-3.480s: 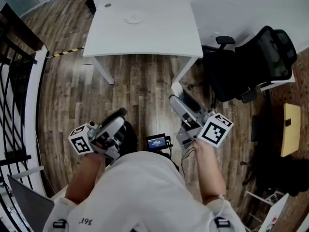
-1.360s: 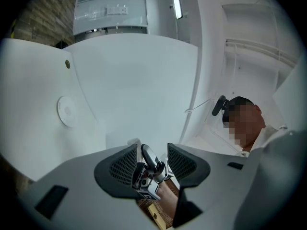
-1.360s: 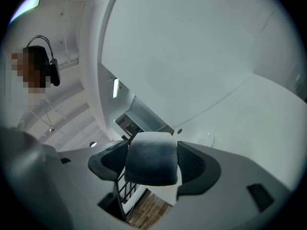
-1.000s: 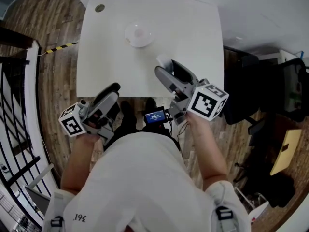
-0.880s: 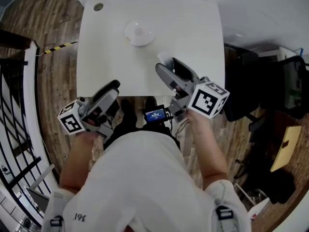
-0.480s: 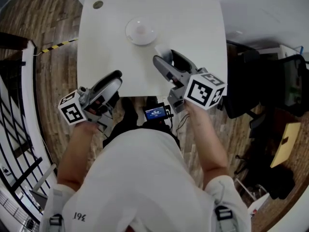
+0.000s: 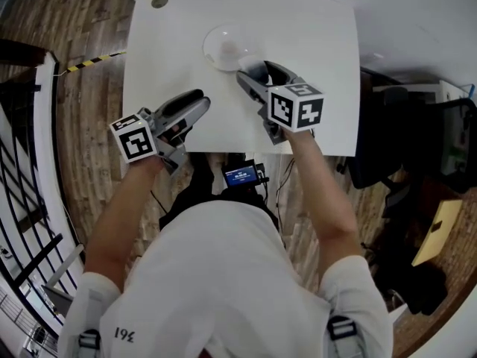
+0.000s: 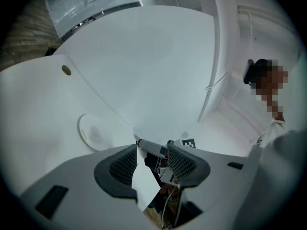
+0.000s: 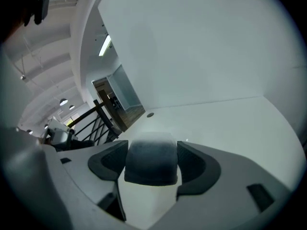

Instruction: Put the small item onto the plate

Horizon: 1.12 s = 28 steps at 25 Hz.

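Observation:
A white plate (image 7: 226, 45) lies on the far half of the white table (image 7: 320, 66); the left gripper view shows the plate (image 8: 93, 131) to the left of its jaws. My right gripper (image 7: 257, 77) hangs just past the plate's near right rim, shut on the small item (image 7: 258, 71). In the right gripper view the small item (image 9: 151, 159) is a rounded block, pale on top and dark grey below, and it fills the space between both pads. My left gripper (image 7: 200, 101) hovers over the table's near left part, its jaws (image 8: 152, 150) apart with nothing between them.
A round grommet (image 7: 159, 1) sits at the table's far left corner. A black railing (image 7: 30, 162) runs along the left, and a dark office chair (image 7: 387, 148) stands to the right. A small screen device (image 7: 240, 174) hangs at the person's waist.
Both grippers have moved forward over the table and lower. The right one has carried the small item up to the plate's near rim; the left has come over the table's near edge.

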{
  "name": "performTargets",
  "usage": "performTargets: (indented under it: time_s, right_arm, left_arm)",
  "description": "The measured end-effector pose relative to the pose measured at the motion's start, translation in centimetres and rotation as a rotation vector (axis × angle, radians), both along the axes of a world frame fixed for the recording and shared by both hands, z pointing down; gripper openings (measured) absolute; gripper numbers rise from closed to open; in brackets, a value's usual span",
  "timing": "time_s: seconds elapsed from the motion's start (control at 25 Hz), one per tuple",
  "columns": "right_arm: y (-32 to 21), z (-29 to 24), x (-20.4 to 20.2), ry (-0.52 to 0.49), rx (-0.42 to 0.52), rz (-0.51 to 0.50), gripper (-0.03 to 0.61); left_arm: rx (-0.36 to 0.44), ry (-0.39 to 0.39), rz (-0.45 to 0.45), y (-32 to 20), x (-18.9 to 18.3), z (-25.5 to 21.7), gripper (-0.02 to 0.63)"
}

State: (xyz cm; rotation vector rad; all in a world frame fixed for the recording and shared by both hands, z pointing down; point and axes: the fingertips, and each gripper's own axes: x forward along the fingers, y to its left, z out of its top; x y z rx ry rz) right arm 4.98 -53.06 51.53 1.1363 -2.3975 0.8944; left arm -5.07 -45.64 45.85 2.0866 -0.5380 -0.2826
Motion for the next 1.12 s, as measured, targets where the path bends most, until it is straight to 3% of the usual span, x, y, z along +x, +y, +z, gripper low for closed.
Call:
performTargets:
  time_s: [0.48,1.12]
  right_arm:
    - [-7.6,8.1,-2.9,0.284,0.012,-0.106,0.322]
    - [-9.8,12.7,-4.7,0.495,-0.056,-0.195,0.322]
  left_arm:
    - [-0.1,-0.141,-0.047,-5.2,0.3,7.0,0.199]
    - [-0.159,-0.137,-0.087,-5.9,-0.4,8.7,0.199]
